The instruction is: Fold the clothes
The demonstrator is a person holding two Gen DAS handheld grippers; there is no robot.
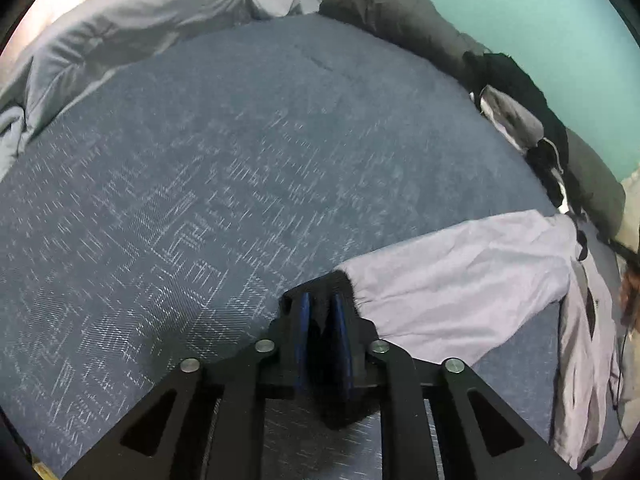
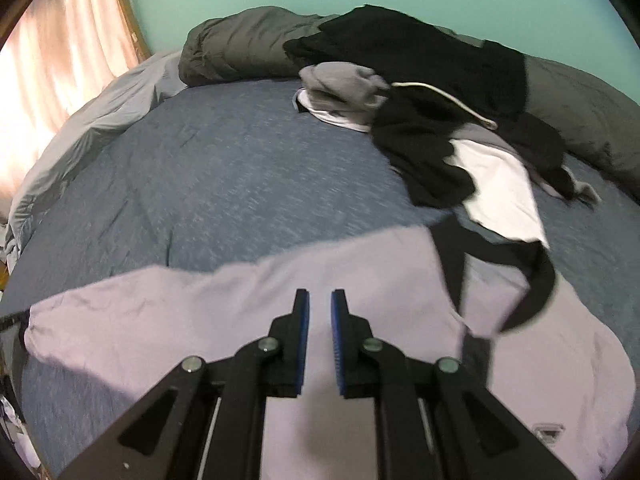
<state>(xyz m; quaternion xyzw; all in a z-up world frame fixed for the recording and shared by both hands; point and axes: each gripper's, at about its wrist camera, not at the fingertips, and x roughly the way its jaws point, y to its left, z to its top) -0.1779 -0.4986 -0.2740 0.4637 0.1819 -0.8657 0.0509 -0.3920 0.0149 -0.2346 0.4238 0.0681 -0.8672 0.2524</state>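
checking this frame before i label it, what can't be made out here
- Left wrist view: the black cuff of the lavender jacket is partly hidden by the left gripper.
- Right wrist view: motion blur hides whether the right gripper touches the jacket.
- Right wrist view: the small label is unreadable.
- The clothes pile: the items overlap and cannot be counted.

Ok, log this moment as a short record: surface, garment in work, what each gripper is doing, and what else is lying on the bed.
surface: bed with blue cover
garment: lilac jacket, sleeve stretched out to its left
left gripper: shut on black cuff of the sleeve
right gripper: open, over the jacket body, holding nothing
other: clothes pile at far side; dark duvet along the wall
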